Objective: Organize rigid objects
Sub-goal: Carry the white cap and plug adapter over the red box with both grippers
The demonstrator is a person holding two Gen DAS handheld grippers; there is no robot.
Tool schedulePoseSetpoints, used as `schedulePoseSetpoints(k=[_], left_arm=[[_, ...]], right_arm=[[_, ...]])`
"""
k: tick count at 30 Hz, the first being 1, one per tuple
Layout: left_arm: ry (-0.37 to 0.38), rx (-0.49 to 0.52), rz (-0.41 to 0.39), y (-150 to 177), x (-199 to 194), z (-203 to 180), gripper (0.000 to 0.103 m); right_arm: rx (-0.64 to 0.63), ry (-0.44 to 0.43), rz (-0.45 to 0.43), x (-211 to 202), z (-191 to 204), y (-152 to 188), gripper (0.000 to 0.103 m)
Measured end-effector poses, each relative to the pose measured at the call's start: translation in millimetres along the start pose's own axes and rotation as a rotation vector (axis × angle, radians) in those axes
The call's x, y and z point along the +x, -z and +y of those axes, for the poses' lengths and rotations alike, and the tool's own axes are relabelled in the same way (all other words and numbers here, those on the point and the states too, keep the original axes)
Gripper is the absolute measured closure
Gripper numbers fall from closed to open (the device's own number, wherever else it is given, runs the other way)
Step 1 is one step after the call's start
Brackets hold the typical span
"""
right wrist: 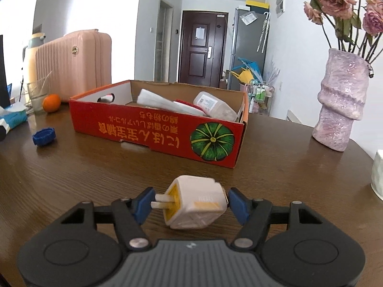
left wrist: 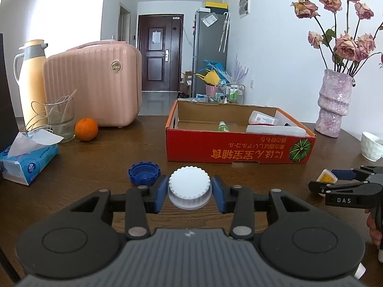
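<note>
Two grips look risky: left gripper [left wrist: 189, 192] fingers clamp the round white cap [left wrist: 189, 187]; right gripper [right wrist: 189, 203] fingers pinch the plug adapter [right wrist: 195, 203] by prongs, lower centre, so either may twist loose before reaching the cardboard box [right wrist: 153, 131].

The white cup [left wrist: 372, 146] is cut by the right edge in both views. The thermos [right wrist: 30, 55] stands mostly hidden behind the pink case [right wrist: 74, 64]. The small green-capped bottle [left wrist: 223, 126] in the red box [left wrist: 239, 147] is too small to identify, perhaps a dropper.
</note>
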State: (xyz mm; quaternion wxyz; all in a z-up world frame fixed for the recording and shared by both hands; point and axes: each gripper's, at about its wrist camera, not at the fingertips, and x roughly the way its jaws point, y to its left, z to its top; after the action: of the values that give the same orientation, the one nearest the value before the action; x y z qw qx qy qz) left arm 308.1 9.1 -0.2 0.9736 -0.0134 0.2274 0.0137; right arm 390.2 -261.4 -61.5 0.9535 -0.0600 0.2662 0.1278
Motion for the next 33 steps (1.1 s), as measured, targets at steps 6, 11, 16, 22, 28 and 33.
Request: schedulePoseSetpoints(k=[6,11,16,22,28,33], left_arm=[[0.011,-0.001,-0.013,-1.0,-5.1,0.2,0.062],[0.013,-0.002,-0.022,-2.1,-8.0,-0.2,0.062],[0.014,-0.002,-0.036,-3.5,-12.4,-1.0,0.062],[0.018,-0.003,-0.051,-6.4,-18.7,-3.1,0.062],[0.015,-0.022,-0.062,-13.9,-22.3,-3.7,0.062],[0.017,-0.036,-0.063,-22.8,-20.1,-5.8,0.062]], right_arm=[[0.053,0.004,-0.041,-16.5,4.6,1.3,0.037],[0.086,0.003,-0.074,-29.5,10.5,2.6,0.037],[0.112,0.000,-0.109,-43.0,19.0,1.8,0.037],[0.137,0.008,-0.163,-58.8,30.9,-2.6,0.037],[0.155,0.020,-0.209,-68.7,37.5,-12.1,0.037],[0.166,0.027,-0.244,-73.5,41.6,-23.2,0.037]])
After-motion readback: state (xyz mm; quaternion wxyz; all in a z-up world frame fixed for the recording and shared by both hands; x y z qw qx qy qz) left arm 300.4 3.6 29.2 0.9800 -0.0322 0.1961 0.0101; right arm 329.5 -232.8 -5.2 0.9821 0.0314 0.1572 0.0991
